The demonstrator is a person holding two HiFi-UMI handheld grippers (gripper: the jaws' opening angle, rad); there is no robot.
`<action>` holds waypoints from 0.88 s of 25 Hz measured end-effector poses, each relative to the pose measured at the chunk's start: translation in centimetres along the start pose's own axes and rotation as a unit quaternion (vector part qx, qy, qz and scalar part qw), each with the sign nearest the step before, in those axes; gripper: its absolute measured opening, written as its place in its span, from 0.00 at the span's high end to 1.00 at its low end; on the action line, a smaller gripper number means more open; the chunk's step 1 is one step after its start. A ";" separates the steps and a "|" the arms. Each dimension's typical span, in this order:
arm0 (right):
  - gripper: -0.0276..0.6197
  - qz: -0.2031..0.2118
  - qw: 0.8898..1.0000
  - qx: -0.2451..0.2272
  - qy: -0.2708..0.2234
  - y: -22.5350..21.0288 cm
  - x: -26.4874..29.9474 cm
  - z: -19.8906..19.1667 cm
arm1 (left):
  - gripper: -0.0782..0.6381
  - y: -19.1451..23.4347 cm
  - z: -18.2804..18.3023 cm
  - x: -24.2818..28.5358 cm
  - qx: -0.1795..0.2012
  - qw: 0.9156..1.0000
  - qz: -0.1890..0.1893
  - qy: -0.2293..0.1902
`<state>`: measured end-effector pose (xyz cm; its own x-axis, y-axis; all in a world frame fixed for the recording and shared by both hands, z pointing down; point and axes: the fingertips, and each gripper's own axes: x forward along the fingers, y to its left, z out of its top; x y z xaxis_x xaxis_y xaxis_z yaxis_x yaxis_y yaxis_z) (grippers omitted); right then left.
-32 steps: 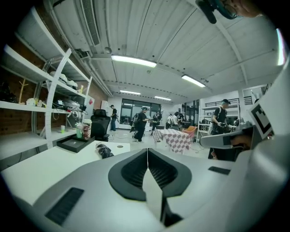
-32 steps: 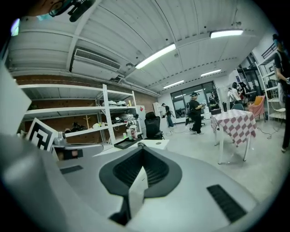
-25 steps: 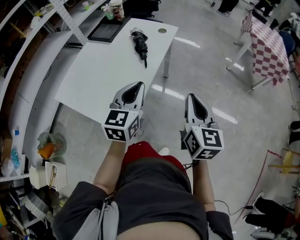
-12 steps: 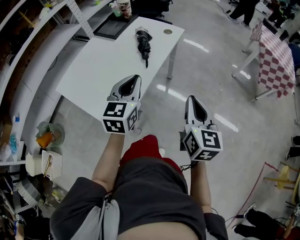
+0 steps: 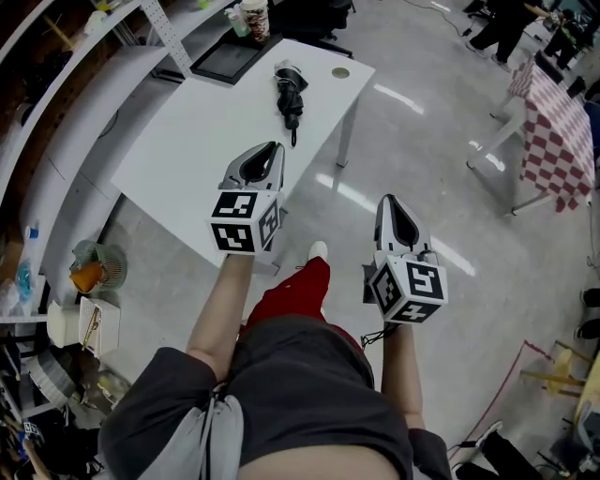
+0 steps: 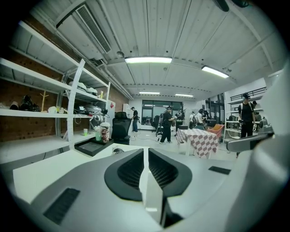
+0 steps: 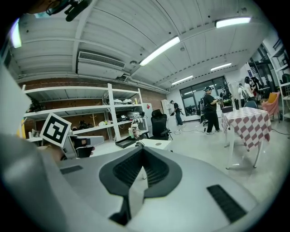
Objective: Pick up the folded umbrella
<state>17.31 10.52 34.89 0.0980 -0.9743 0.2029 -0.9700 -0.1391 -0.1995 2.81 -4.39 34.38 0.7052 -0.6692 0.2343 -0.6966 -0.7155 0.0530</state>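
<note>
- Black folded umbrella (image 5: 287, 94) lies at far end of white surface (image 5: 178, 141), long axis running roughly toward the person.
- Left gripper (image 5: 270, 150) is nearer, umbrella ahead of it; fingers closed, empty.
- Right gripper (image 5: 390, 202) is over the floor; fingers closed, empty.

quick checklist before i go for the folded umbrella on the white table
1. Folded umbrella in sight, lying on the white table: ok.
2. Left claw open for a grasp: not ok, jaws together, nothing between them.
3. Right claw open: not ok, jaws together, empty.
4. Claws near the umbrella: not ok, both well short of it.
5. Room around the umbrella: ok, black tray and cup stand apart from it.
</note>
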 end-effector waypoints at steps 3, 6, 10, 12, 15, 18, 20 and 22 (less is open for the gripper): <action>0.93 0.014 1.000 -0.008 0.010 -0.2 2.2 0.0 | 0.87 0.2 -0.1 1.6 -0.004 1.000 0.003 0.004; 0.93 0.032 0.999 -0.016 0.018 -0.1 4.7 0.2 | 0.86 0.8 -0.5 3.4 -0.006 1.000 0.008 0.013; 0.93 0.050 0.998 -0.022 0.030 0.0 8.3 0.3 | 0.82 2.3 -1.1 6.1 -0.013 0.999 0.015 0.027; 0.93 0.057 0.997 -0.023 0.036 -0.1 10.2 0.4 | 0.80 3.4 -1.3 7.5 -0.018 0.999 0.022 0.035; 0.93 0.068 0.996 -0.026 0.047 -0.4 13.1 0.5 | 0.78 4.9 -1.3 9.8 -0.027 0.998 0.035 0.042; 0.93 0.079 0.995 -0.030 0.062 -0.5 16.0 0.4 | 0.75 6.3 -1.5 12.2 -0.038 0.997 0.043 0.049; 0.93 0.085 0.993 -0.033 0.069 -0.5 17.9 0.5 | 0.73 6.9 -1.7 13.8 -0.047 0.996 0.044 0.056; 0.93 0.092 0.992 -0.036 0.073 -0.5 19.8 0.7 | 0.70 7.4 -1.8 15.5 -0.052 0.996 0.045 0.064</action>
<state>19.85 -8.81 38.27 -0.1101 -0.9452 0.3074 -0.9824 0.0565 -0.1782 8.35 -19.73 40.17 0.6214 -0.6940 0.3636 -0.7709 -0.6244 0.1257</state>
